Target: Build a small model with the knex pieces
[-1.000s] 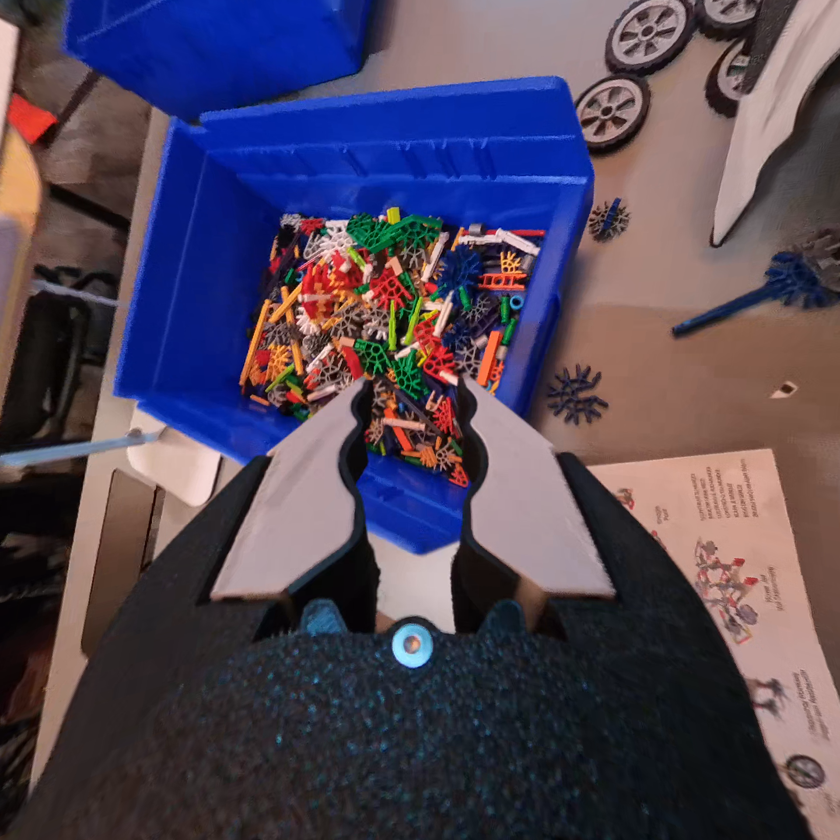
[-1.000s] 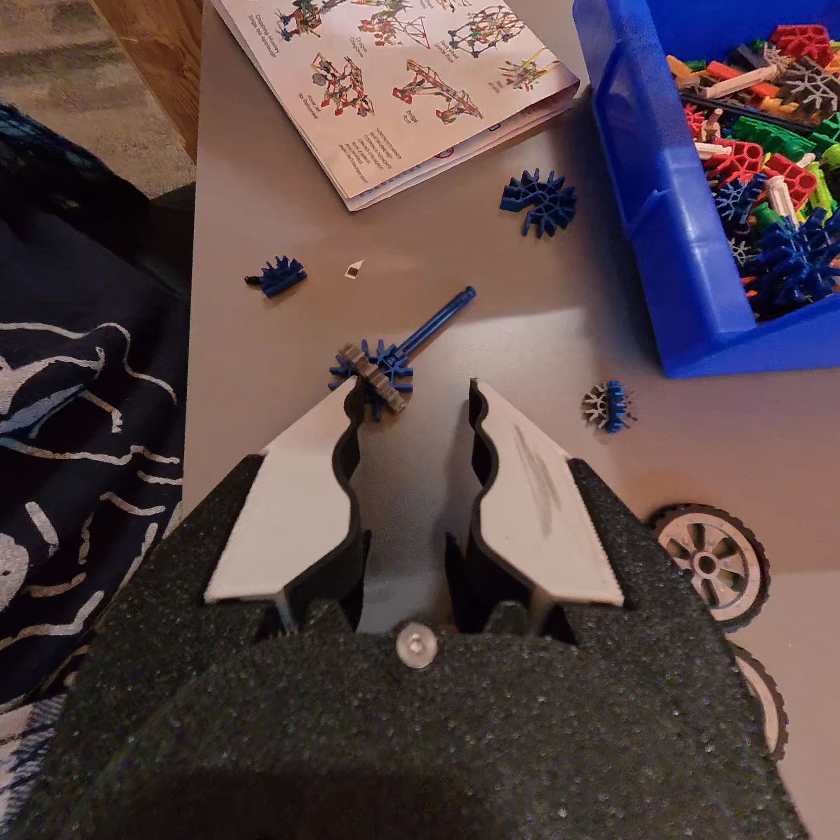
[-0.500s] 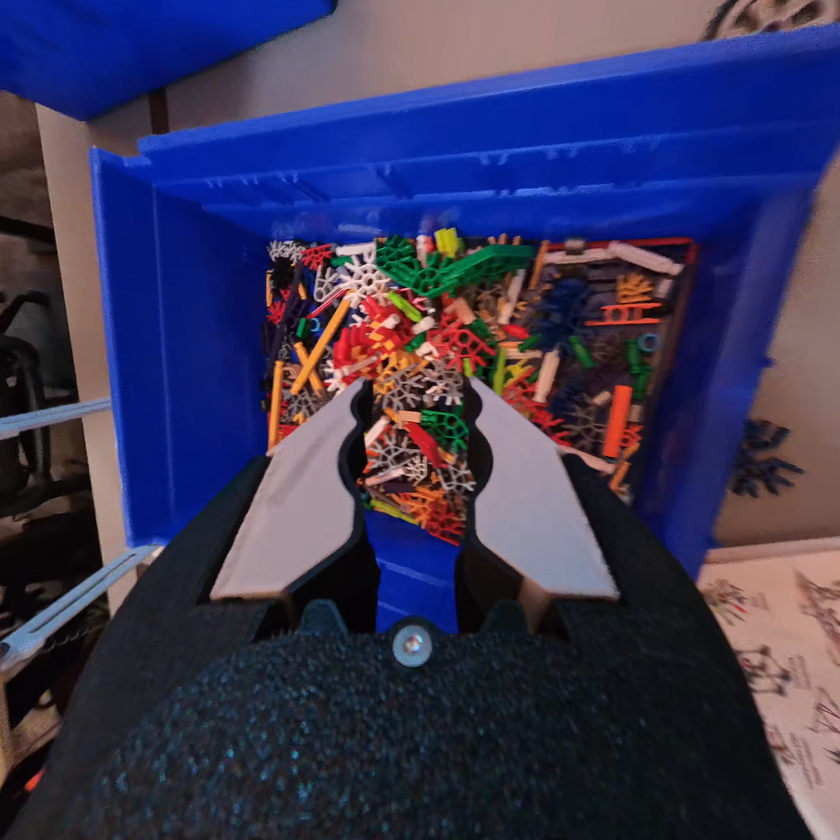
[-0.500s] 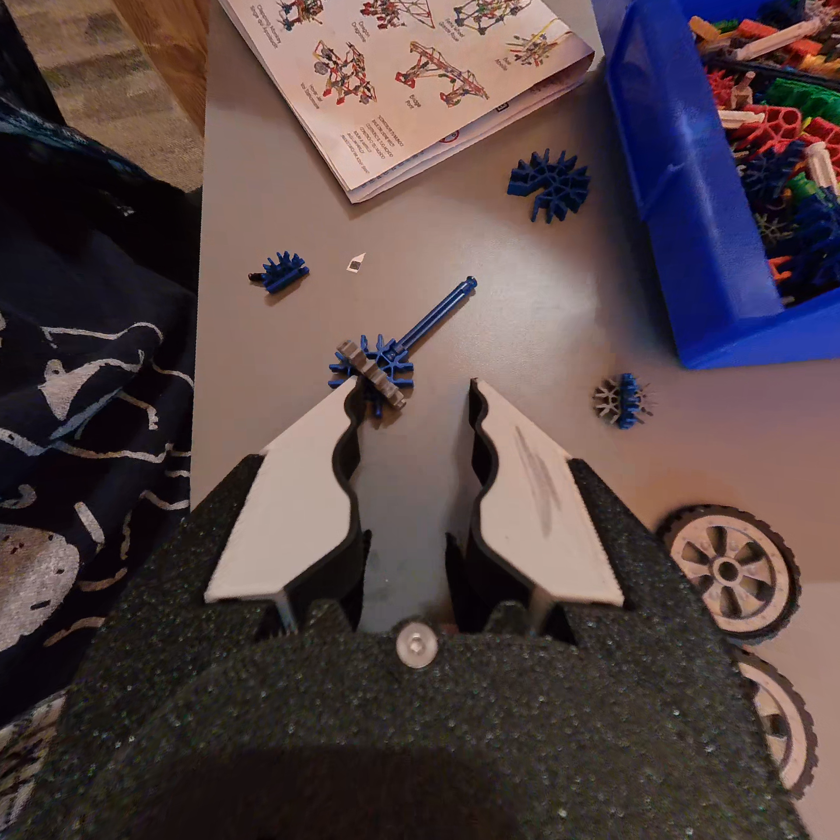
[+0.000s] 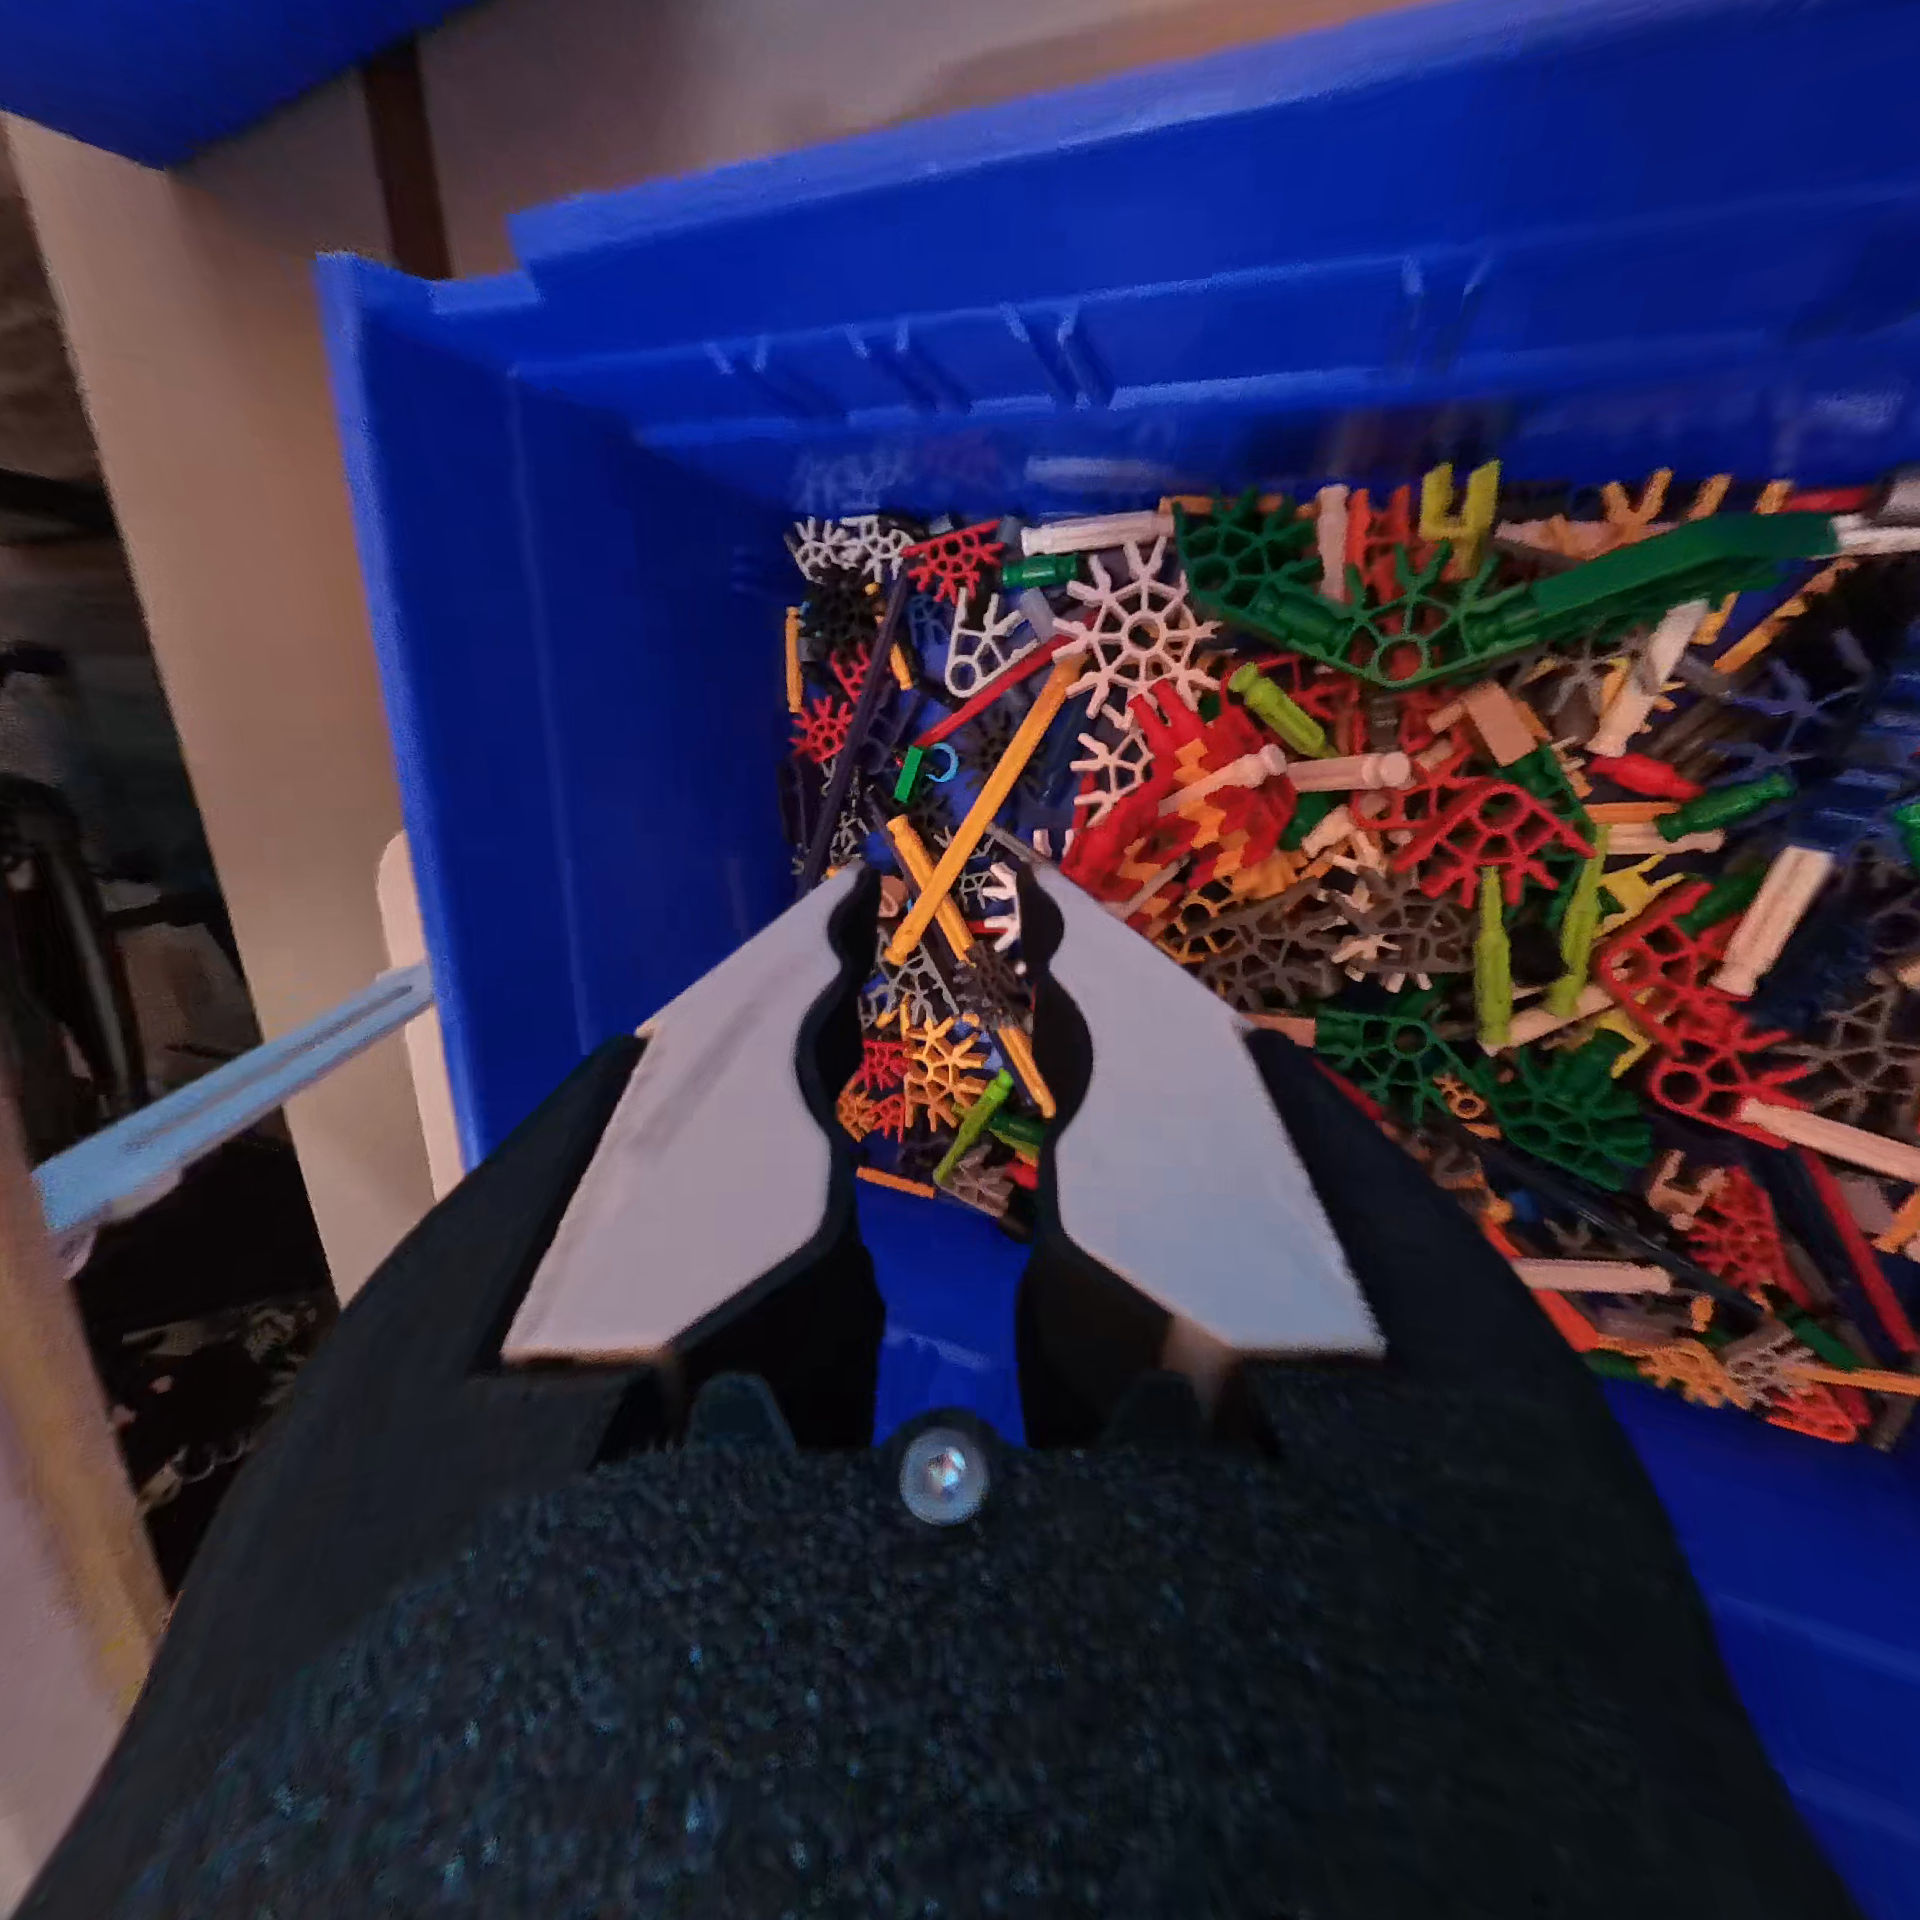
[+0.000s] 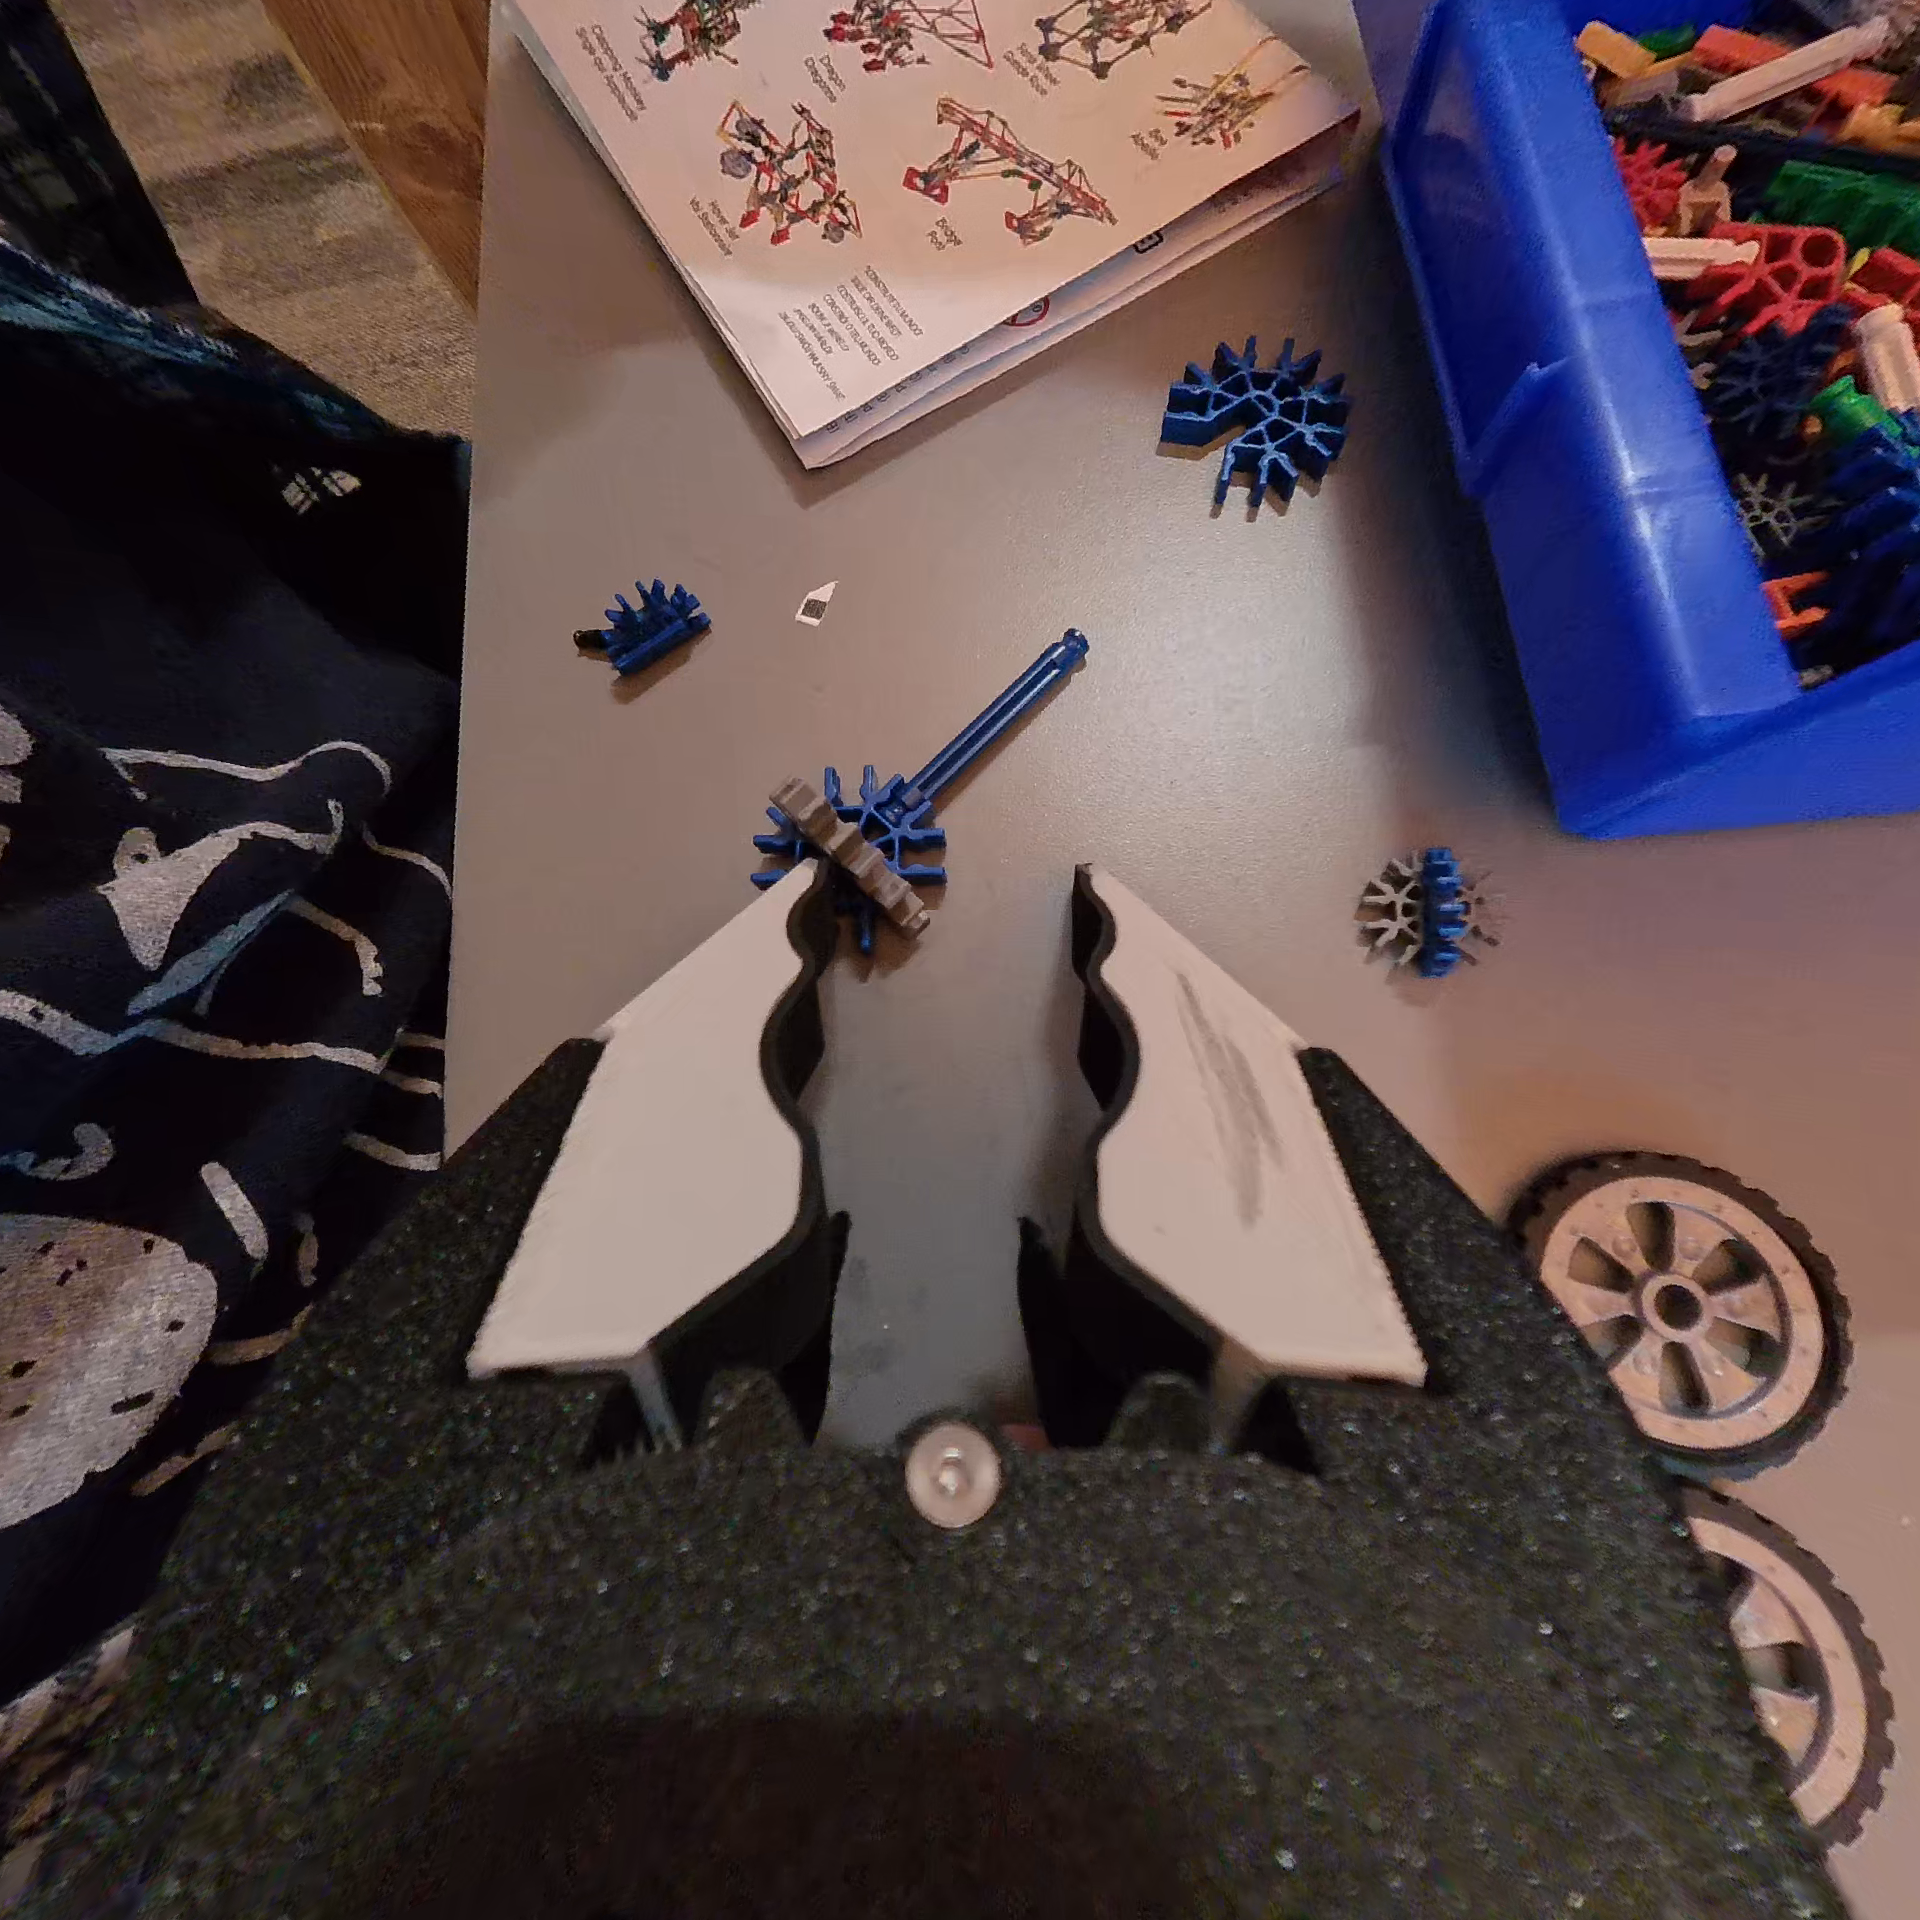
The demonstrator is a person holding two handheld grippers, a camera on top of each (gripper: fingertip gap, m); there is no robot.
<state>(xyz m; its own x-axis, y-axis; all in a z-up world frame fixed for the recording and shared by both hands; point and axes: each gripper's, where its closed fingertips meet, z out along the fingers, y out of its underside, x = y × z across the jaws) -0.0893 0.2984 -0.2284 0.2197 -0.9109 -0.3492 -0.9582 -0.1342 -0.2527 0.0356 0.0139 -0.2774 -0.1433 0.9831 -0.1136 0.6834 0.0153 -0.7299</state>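
My left gripper [image 5: 940, 894] is open and reaches into a blue bin [image 5: 582, 727], over the near left part of a heap of coloured rods and connectors [image 5: 1351, 852]. Crossed yellow rods [image 5: 966, 821] lie between the fingertips. It holds nothing. My right gripper [image 6: 945, 883] is open and empty above the grey table [image 6: 1143, 644]. A small assembly of a blue connector, a grey gear and a blue rod [image 6: 883, 821] lies just past its left fingertip. The same blue bin [image 6: 1579, 436] shows at the upper right of the right wrist view.
Loose on the table: a blue fan-shaped connector [image 6: 1257, 416], a small blue piece [image 6: 649, 623], a grey and blue connector pair [image 6: 1423, 909], a leaflet [image 6: 935, 177], two grey wheels [image 6: 1683, 1309]. A dark patterned cloth [image 6: 208, 831] lies left of the table edge. Another blue bin [image 5: 156, 73] stands behind. About 30 centimeters separates my left fingertips from my right. Measured from the fingertips, the small blue piece [image 6: 649, 623] is 7 centimeters or so from the right gripper and 35 centimeters from the left.
My left gripper has moved forward, down and left into the bin, and its jaws have narrowed a little. My right gripper has hardly moved.
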